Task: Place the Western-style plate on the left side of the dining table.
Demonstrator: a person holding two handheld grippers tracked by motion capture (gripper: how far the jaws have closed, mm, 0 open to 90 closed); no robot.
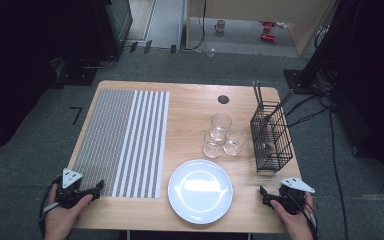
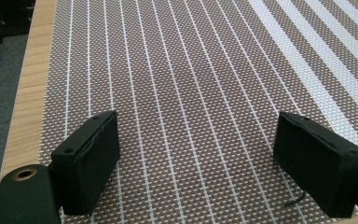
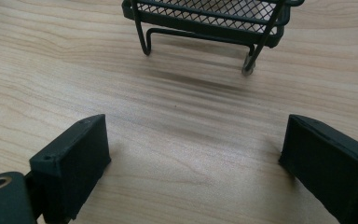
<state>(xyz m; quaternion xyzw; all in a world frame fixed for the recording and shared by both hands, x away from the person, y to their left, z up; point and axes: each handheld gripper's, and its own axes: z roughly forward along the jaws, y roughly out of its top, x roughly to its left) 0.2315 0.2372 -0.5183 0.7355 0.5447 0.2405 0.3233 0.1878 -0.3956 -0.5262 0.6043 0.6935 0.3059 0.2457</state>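
Observation:
My left gripper [image 1: 99, 188] rests at the table's near left corner, held by a hand, its jaws open over the near edge of a brown and white striped placemat [image 1: 122, 140]. In the left gripper view the placemat [image 2: 186, 93] lies under the left gripper [image 2: 198, 161], with nothing between the pads. My right gripper [image 1: 263, 195] sits at the near right corner, open and empty. In the right gripper view the right gripper [image 3: 193, 170] stands over bare wood, facing the foot of a black wire basket [image 3: 205, 18].
A white plate [image 1: 200, 190] lies at the near middle of the wooden table [image 1: 190, 105]. Three clear glasses [image 1: 221, 136] stand behind it. The wire basket [image 1: 271, 140] holding utensils stands at the right. A dark round hole [image 1: 223, 99] marks the far edge.

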